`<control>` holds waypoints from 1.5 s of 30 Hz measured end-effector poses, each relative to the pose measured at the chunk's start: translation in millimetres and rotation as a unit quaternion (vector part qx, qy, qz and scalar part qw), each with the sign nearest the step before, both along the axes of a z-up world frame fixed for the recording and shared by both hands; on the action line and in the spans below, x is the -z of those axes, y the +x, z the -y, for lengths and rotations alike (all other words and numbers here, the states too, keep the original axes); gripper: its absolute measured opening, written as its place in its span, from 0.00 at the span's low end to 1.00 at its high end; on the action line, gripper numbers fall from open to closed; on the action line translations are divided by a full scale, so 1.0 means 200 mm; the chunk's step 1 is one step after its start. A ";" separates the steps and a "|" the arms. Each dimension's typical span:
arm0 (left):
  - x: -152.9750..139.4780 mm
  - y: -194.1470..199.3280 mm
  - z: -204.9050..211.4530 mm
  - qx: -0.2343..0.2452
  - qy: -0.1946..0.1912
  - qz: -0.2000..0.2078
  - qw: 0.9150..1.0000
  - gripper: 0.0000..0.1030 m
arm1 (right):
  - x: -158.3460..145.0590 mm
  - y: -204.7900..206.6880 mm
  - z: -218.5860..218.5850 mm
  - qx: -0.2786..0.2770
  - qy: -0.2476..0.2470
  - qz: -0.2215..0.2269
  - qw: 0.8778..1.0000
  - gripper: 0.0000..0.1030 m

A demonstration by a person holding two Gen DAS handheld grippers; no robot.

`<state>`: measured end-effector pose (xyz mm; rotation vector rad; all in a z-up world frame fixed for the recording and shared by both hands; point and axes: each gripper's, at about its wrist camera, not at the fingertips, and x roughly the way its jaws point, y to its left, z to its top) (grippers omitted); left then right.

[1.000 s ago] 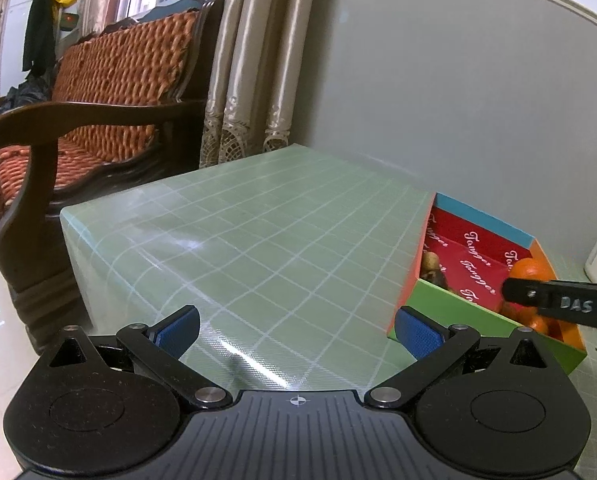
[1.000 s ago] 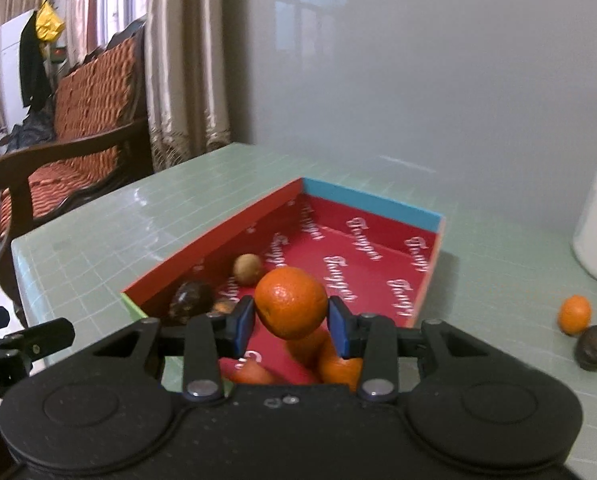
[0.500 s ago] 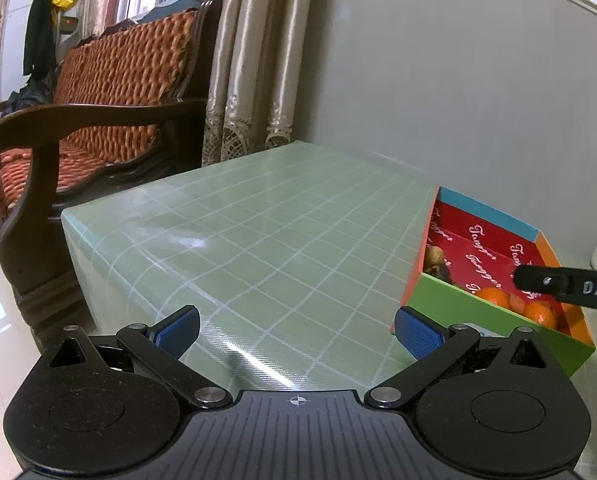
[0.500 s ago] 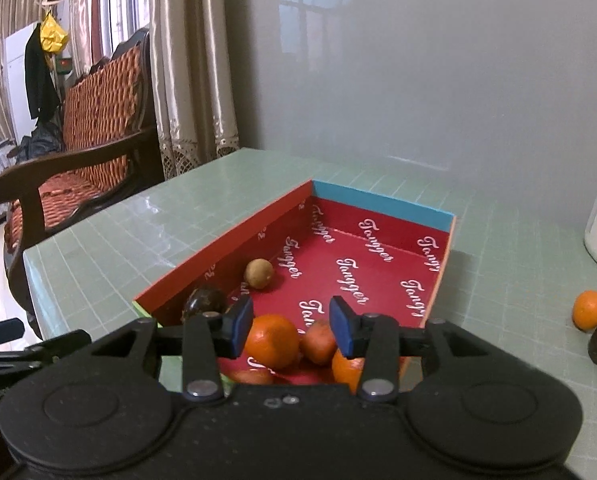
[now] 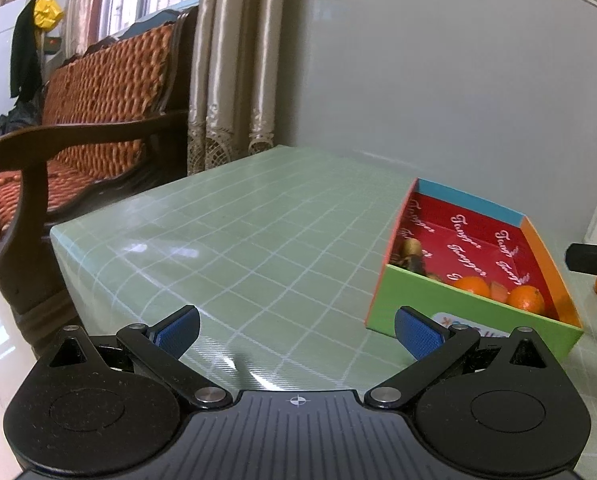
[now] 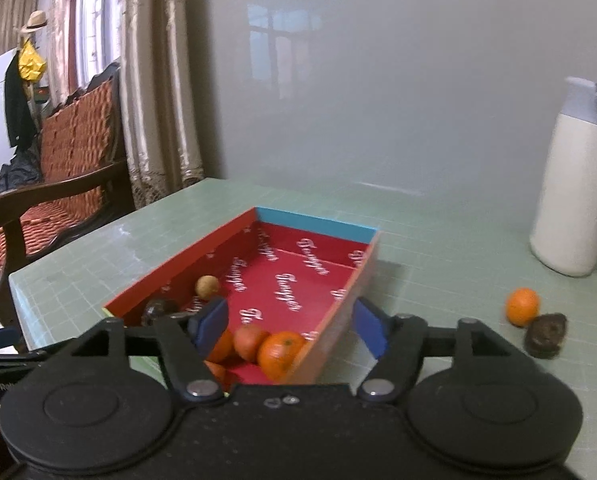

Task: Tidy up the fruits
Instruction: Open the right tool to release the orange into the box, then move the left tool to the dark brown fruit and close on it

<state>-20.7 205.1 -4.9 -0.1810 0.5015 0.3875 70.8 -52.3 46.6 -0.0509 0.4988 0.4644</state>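
Now right claw apart (just opened), empty; oranges below in box; left claw apart.

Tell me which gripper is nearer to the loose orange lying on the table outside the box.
Right. The right gripper hangs open over the box's near right corner, the loose orange just beyond to its right. The left gripper sits on the box's far side from it.
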 end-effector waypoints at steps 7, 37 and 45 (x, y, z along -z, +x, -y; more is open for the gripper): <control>-0.02 0.01 0.11 0.021 0.014 0.002 1.000 1.00 | 0.02 0.00 0.20 0.040 0.007 0.003 0.999 0.89; -0.23 0.30 1.04 0.239 0.077 0.017 0.968 1.00 | 0.05 -0.14 1.09 0.258 0.039 0.029 0.965 0.96; -0.19 0.42 1.27 0.269 0.085 0.008 0.959 1.00 | 0.07 -0.23 1.27 0.326 0.047 0.031 0.944 0.96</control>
